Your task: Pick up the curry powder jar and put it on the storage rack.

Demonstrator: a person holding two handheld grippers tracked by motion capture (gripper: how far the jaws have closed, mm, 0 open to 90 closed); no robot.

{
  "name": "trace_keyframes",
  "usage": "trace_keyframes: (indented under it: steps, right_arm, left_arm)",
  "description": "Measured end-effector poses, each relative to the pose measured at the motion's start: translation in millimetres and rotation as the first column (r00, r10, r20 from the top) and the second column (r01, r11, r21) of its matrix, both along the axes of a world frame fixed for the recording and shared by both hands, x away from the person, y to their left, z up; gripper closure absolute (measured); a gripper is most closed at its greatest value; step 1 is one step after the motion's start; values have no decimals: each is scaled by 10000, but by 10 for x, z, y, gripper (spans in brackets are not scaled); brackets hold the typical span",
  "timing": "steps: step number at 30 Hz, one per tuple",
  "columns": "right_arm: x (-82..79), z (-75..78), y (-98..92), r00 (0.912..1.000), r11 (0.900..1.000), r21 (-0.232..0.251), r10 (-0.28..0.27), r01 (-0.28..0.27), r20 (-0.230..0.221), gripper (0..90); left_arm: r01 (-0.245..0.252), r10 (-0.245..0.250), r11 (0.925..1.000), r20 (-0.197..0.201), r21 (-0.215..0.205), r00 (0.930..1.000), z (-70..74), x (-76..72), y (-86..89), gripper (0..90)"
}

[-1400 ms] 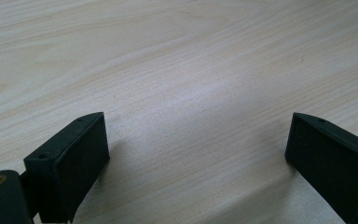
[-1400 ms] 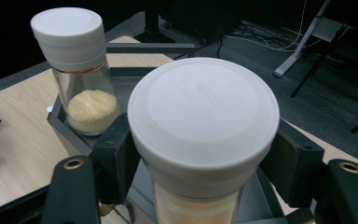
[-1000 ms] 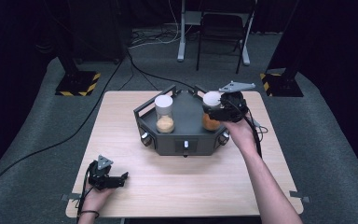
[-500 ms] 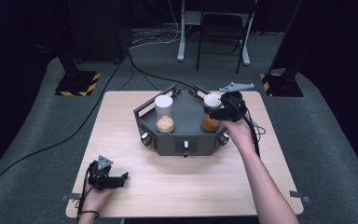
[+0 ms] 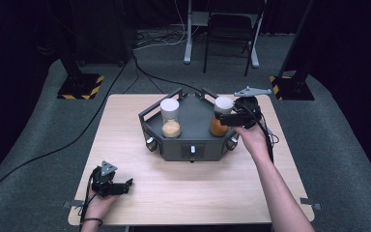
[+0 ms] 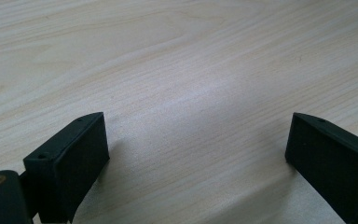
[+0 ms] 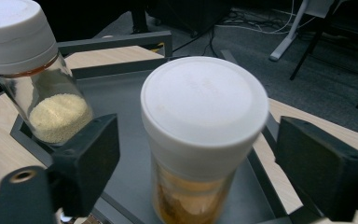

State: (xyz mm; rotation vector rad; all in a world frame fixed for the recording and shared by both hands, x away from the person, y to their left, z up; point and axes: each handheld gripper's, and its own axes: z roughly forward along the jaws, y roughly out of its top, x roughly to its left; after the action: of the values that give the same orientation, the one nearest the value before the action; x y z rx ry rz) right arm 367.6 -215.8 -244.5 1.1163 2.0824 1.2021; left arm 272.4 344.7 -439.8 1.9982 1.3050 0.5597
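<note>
Standing on the right half of the grey tray (image 5: 193,145) at the far middle of the table (image 5: 183,193), the orange-filled jar (image 5: 221,118) with its white lid sits between the jaws of my right gripper (image 5: 227,117), which I hold at the tray's right side. Those jaws have just been opening, and in the right gripper view the black pads (image 7: 91,158) stand clear of the jar (image 7: 200,140) on both sides, a gap showing on each. A second jar (image 5: 170,118), white-lidded and holding pale yellow grains, stands upright on the tray's left half, well apart from the first. My left gripper (image 5: 121,186) rests near the table's near left corner, its jaws spread wide over bare wood (image 6: 191,70), nothing between them.
</note>
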Motion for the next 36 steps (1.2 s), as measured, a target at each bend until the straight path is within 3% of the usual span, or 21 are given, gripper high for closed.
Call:
trace_keyframes:
  steps: [3, 6, 18, 28, 36]
  right_arm:
    - [-61, -17, -52, 9999, 9998, 180, -40, 38, 120, 0]
    - [-111, -12, -84, 9999, 10000, -18, 49, -49, 120, 0]
    - [-309, -143, -398, 9993, 9986, 495, 153, -170, 332, 0]
    - [-524, -397, -597, 9984, 9985, 540, -101, 71, 550, 0]
    - [-666, -577, -720, 9985, 9973, 704, -256, 222, 480, 0]
  left_arm:
    - [-3, 3, 10000, 1, 4, 10000, 0, -1, -1, 56]
    - [-10, 10, 10000, 5, 5, 10000, 0, -2, -2, 56]
    - [-22, 22, 10000, 8, 1, 10000, -1, -3, -4, 57]
    - [-22, 22, 10000, 8, 6, 10000, 0, -4, -4, 57]
    - [-53, 53, 10000, 8, 5, 10000, 0, -9, -11, 58]
